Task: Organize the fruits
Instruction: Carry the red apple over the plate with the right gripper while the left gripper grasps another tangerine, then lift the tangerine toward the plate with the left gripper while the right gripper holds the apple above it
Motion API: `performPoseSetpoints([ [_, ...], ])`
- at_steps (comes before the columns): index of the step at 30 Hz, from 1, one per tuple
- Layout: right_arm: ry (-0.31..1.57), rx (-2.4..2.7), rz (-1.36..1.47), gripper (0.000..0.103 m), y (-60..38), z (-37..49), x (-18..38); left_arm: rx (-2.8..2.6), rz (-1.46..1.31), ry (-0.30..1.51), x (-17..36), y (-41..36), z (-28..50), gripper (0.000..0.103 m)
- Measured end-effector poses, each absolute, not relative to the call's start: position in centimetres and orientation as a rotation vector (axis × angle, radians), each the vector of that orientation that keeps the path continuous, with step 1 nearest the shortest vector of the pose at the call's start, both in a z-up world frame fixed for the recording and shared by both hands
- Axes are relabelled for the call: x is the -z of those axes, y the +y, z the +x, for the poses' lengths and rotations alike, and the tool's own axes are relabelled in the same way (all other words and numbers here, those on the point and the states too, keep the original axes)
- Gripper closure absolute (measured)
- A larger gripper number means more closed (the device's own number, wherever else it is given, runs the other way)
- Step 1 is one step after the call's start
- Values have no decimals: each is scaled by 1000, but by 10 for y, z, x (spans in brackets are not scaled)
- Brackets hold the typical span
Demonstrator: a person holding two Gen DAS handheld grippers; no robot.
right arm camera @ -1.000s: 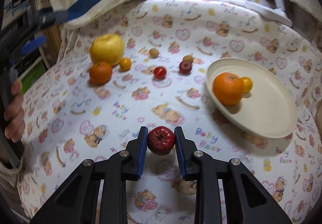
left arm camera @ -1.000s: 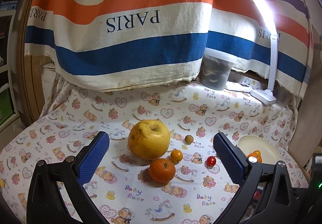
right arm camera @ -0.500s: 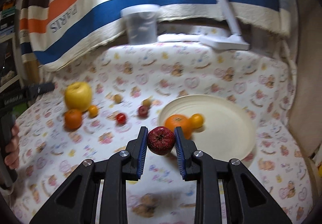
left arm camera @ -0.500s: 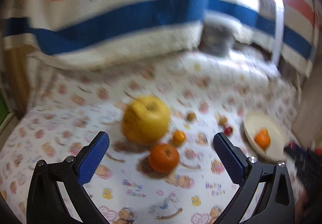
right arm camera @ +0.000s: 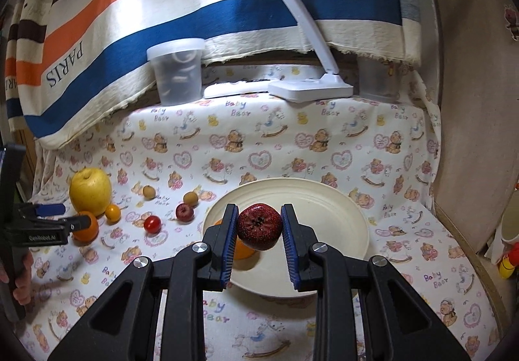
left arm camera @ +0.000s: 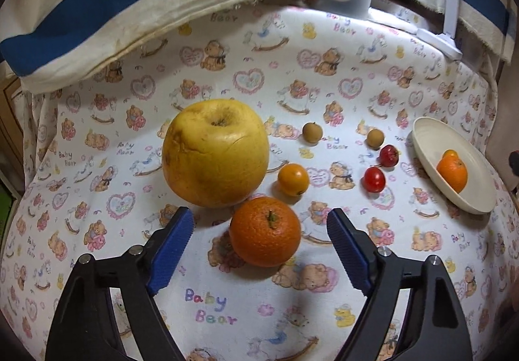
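The dark red fruit [right arm camera: 259, 226] is sitting clamped between the blue pads of our right gripper [right arm camera: 259, 231], and we are holding it above the near part of the cream plate [right arm camera: 340, 198], so the plate is lying straight ahead of and beneath it. That is the relation this move is turning on: we are judging that the drop point is directly under the fruit or slightly farther in, toward the bare right side of the plate. An orange [right arm camera: 241, 250] already in the plate is peeking out just left of and below the held fruit, partly hidden by the left finger, so we are thinking a release here could land one fruit against the other.

Our left gripper [left arm camera: 259, 241] is standing wide apart, holding nothing, with the big orange [left arm camera: 265, 231] lying between its pads and not touching either. The yellow pomelo-like fruit [left arm camera: 215, 153] is sitting just beyond it, touching or nearly so. To the right we are seeing a small orange tomato [left arm camera: 293, 180], two brown longan-like fruits [left arm camera: 312, 132], a red cherry tomato [left arm camera: 374, 179] and a small dark red fruit [left arm camera: 388, 155], all loose on the bear-print cloth [left arm camera: 211, 312] and well left of the plate. The left hand is clearly nearer to these; the right is nearer the plate.
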State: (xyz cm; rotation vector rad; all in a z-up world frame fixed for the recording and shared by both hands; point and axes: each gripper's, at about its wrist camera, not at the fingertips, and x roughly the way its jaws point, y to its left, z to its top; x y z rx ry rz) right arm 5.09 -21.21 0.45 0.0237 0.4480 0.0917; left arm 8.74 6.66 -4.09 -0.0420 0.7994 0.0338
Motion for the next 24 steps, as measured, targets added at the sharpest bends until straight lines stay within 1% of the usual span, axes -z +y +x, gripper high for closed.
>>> performPoseSetpoints([
  [9, 455, -80, 54, 75, -219, 53, -9, -20, -57, 868, 54, 69, 95, 24],
  [12, 451, -81, 54, 75, -219, 52, -9, -22, -45, 881, 57, 66, 97, 28],
  [15, 438, -75, 56, 75, -220, 51, -10, -23, -48, 891, 59, 67, 98, 34],
  [16, 438, -76, 56, 75, -221, 52, -10, -23, -52, 891, 59, 68, 98, 41],
  [17, 440, -77, 58, 75, -221, 52, -10, -22, -55, 890, 59, 68, 98, 49],
  [18, 443, -78, 59, 75, -221, 51, -10, -14, -57, 888, 58, 67, 98, 53],
  [19, 442, -75, 58, 75, -221, 50, -11, -9, -61, 887, 57, 67, 97, 54],
  [24, 446, -74, 59, 75, -221, 50, -11, -3, -56, 870, 54, 64, 95, 56],
])
